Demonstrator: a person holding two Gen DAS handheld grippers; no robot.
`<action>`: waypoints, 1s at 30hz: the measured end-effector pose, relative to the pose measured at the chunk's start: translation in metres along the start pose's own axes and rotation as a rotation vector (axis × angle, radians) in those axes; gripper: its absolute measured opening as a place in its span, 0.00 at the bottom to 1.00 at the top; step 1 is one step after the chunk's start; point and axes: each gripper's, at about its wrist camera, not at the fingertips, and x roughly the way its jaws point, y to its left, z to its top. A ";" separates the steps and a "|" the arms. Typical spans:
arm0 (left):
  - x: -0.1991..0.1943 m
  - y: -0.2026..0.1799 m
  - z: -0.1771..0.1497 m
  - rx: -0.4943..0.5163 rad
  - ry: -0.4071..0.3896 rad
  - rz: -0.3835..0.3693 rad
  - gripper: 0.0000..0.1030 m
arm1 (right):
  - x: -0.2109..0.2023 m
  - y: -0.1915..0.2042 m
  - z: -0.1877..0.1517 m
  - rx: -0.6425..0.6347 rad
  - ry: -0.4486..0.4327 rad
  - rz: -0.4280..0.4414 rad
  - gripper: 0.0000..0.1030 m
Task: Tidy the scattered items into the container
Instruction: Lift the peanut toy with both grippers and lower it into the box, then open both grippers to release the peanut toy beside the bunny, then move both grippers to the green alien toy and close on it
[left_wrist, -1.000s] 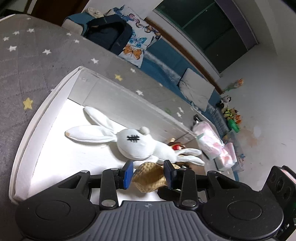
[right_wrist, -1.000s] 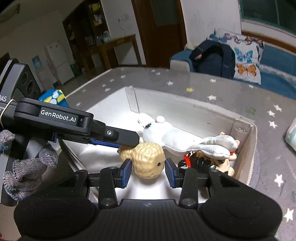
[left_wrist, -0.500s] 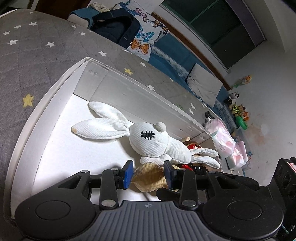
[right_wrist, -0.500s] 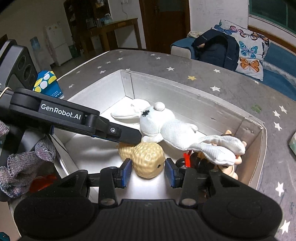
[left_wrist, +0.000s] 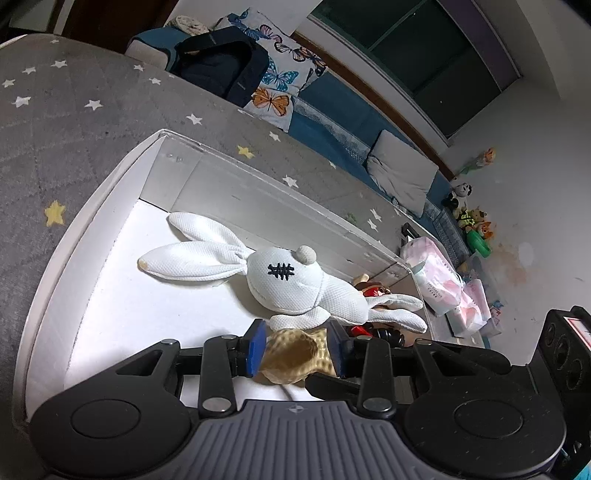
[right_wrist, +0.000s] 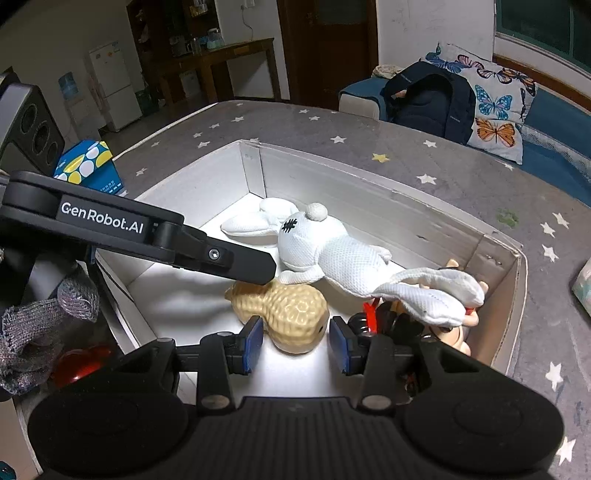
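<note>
rabbit (left_wrist: 295, 284) lies in box (right_wrist: 369, 192) behind peanut toy (right_wrist: 291, 314); left gripper (left_wrist: 297, 349) pinches peanut toy, right gripper (right_wrist: 295, 345) spread around it.

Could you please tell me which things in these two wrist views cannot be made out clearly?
- Small toys in the box corner: right wrist view, covered by the white rabbit's legs.
- Peanut toy: left wrist view, lower part hidden behind the left tongs.
- Red object: right wrist view, behind a gloved hand.
</note>
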 end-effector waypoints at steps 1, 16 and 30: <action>-0.001 0.000 0.000 0.001 -0.003 0.000 0.37 | -0.001 0.000 0.000 0.001 -0.004 -0.001 0.39; -0.050 -0.017 -0.018 0.052 -0.074 -0.023 0.37 | -0.053 0.012 -0.016 0.001 -0.103 -0.010 0.39; -0.101 -0.048 -0.085 0.204 -0.044 -0.097 0.37 | -0.123 0.050 -0.080 -0.039 -0.172 0.038 0.49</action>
